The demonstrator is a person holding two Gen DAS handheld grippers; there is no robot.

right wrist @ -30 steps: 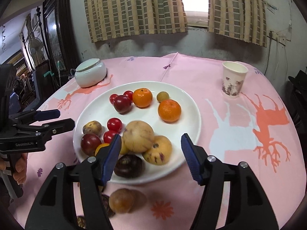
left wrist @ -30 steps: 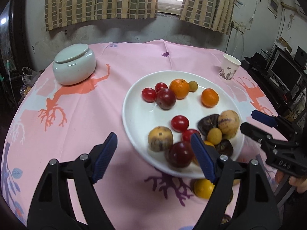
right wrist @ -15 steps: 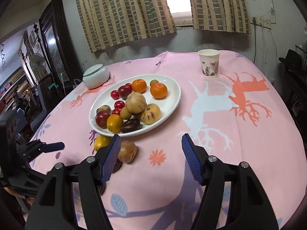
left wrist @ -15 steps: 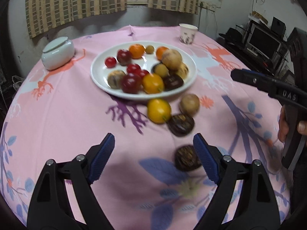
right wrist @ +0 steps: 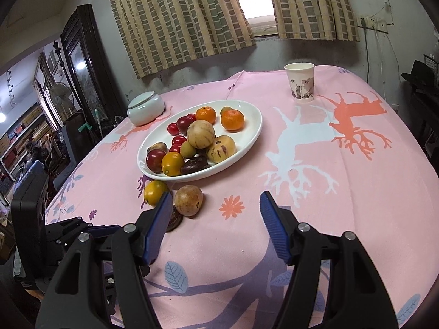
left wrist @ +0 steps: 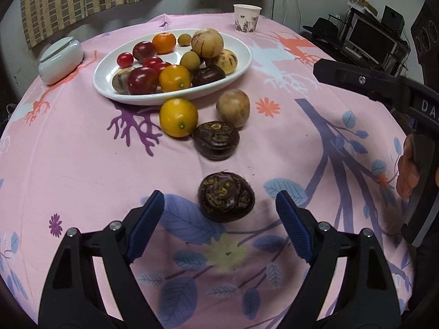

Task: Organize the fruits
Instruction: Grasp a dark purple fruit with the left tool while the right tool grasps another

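Fruits fill the white plate [left wrist: 241, 63]; four lie on the surface beside it. Only the left view shows the nearest dark fruit [left wrist: 226, 201], before the spread left gripper [left wrist: 219, 224]. The right gripper [right wrist: 214, 219] is also spread, empty.

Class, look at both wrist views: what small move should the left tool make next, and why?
Probably ease the open left tool forward and down around the dark wrinkled fruit. It lies on the tablecloth outside the white plate, nearest this tool and roughly centred ahead of it.

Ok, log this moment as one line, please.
left tool: open, empty, nearest dark fruit between its fingers | right tool: open, empty | plate: holds fruit | four fruits on tablecloth
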